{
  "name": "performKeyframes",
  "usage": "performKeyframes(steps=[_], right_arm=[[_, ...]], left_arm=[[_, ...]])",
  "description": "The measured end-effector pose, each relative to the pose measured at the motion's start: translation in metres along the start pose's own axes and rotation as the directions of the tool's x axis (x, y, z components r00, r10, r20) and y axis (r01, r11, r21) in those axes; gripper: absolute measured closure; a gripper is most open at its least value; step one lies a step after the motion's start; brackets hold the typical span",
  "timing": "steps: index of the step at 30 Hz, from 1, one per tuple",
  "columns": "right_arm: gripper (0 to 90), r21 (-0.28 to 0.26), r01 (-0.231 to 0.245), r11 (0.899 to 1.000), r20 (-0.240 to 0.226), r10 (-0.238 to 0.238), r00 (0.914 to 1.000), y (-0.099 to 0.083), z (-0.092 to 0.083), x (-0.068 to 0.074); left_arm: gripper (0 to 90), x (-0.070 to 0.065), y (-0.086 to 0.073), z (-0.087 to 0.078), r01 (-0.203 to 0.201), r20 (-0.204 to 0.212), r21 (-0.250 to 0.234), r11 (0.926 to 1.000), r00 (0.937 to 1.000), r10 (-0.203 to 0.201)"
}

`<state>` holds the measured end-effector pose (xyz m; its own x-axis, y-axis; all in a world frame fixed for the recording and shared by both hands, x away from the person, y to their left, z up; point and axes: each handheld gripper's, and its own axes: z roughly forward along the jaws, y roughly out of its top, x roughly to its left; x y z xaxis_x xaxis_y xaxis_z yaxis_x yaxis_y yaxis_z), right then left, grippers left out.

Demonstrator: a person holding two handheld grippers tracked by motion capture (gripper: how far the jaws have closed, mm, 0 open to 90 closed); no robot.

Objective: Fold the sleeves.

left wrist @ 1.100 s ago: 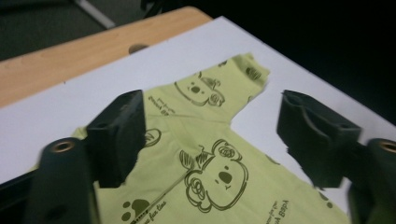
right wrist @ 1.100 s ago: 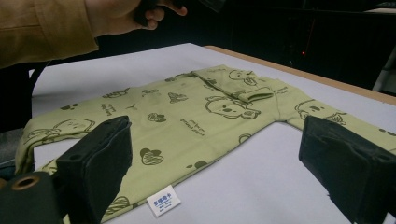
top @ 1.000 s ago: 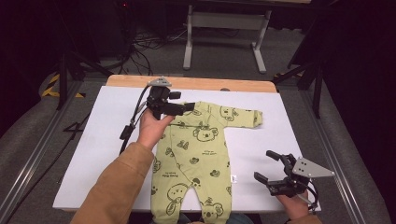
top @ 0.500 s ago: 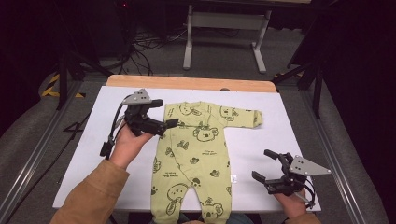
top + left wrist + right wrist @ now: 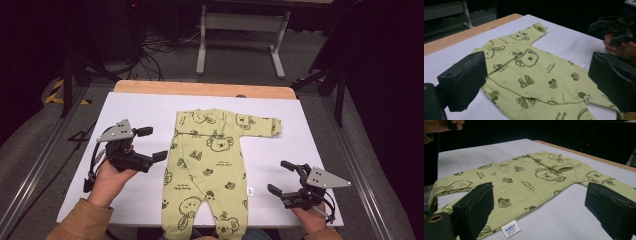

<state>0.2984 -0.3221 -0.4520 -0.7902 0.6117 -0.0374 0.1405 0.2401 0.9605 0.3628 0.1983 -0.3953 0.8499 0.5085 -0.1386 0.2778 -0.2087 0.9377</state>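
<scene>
Flanking romper (image 5: pixel 209 167), claws (image 5: pixel 148 144) apparently agape

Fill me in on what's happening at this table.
A person is folding a green baby romper that lies flat on the white table, using tongs in each hand. One sleeve is already folded across the chest. The left tongs have just opened, with nothing between the jaws, beside the romper. The right tongs wait open on the other side.

Premises: lab or recording studio. Evidence: dark surroundings, loose cables (image 5: pixel 160 42) on grey carpet, metal stand frame (image 5: pixel 240 30), aluminium rails (image 5: pixel 35 170) flanking white-covered worktop (image 5: pixel 145 107), hazard tape (image 5: pixel 55 95).
</scene>
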Motion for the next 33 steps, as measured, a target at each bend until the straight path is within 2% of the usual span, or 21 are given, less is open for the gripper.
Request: performKeyframes(steps=[3,7,9,11,15,17,18,20,23,26,27,30,31,33], right_arm=[[9.2,-0.002,0.003,1.0,-0.002,-0.003,1.0,0.0,0.0,0.001],[9.1,-0.004,0.002,1.0,0.0,-0.002,1.0,0.0,0.0,0.0],[9.1,-0.005,0.001,1.0,-0.002,-0.001,1.0,0.001,0.0,0.001],[9.1,-0.002,0.007,1.0,-0.004,-0.008,1.0,0.001,0.0,0.001],[9.1,0.003,0.005,1.0,-0.004,-0.005,1.0,0.0,0.001,0.001],[9.1,0.001,0.002,1.0,-0.002,-0.002,1.0,0.0,0.001,0.001],[9.1,0.0,0.001,1.0,-0.004,-0.001,1.0,0.0,0.001,0.001],[9.1,0.008,0.004,1.0,-0.008,-0.004,1.0,0.0,0.002,0.001],[9.1,0.014,0.01,1.0,-0.006,-0.01,0.9999,0.002,0.002,0.002],[9.5,0.02,0.019,1.0,0.005,-0.019,0.9998,0.005,0.004,0.002],[11.5,0.029,0.02,0.999,0.016,-0.02,0.9997,0.007,0.004,0.002],[22.0,0.069,-0.001,0.998,0.006,0.001,1.0,0.015,0.008,-0.005],[21.7,0.099,0.003,0.995,0.033,-0.006,0.9994,0.02,0.011,-0.007],[24.1,0.149,0.004,0.989,0.032,-0.009,0.9994,0.03,0.018,-0.014]], left_arm=[[3.3,-0.003,-0.014,-0.007,-0.003,-0.011,-0.005,1.0,0.9999,0.003],[4.0,-0.008,-0.041,-0.01,-0.043,-0.072,-0.013,0.999,0.9966,0.042],[4.1,-0.008,-0.051,-0.009,-0.043,-0.074,0.045,0.9981,0.9962,0.046],[4.0,-0.009,-0.061,-0.011,-0.05,-0.093,0.041,0.9979,0.9942,0.054],[3.8,-0.008,-0.078,-0.013,-0.013,-0.077,0.005,0.9999,0.997,0.013],[4.0,-0.008,-0.083,-0.015,0.018,-0.081,-0.025,0.9995,0.9965,-0.02],[4.3,-0.008,-0.084,-0.016,0.021,-0.092,-0.031,0.9993,0.9955,-0.024],[5.4,-0.008,-0.086,-0.018,0.012,-0.113,-0.036,0.9993,0.9935,-0.016],[5.4,-0.008,-0.088,-0.021,0.019,-0.115,-0.05,0.9986,0.9931,-0.025],[5.4,-0.008,-0.09,-0.02,0.008,-0.135,-0.032,0.9994,0.9908,-0.013],[5.4,-0.008,-0.09,-0.02,0.008,-0.135,-0.032,0.9994,0.9908,-0.013],[5.4,-0.008,-0.091,-0.018,-0.041,-0.179,0.006,0.9992,0.9829,0.041],[5.4,-0.008,-0.091,-0.018,-0.048,-0.186,0.015,0.9987,0.9813,0.05],[5.2,-0.007,-0.091,-0.019,-0.039,-0.177,0.009,0.9992,0.9833,0.04]])
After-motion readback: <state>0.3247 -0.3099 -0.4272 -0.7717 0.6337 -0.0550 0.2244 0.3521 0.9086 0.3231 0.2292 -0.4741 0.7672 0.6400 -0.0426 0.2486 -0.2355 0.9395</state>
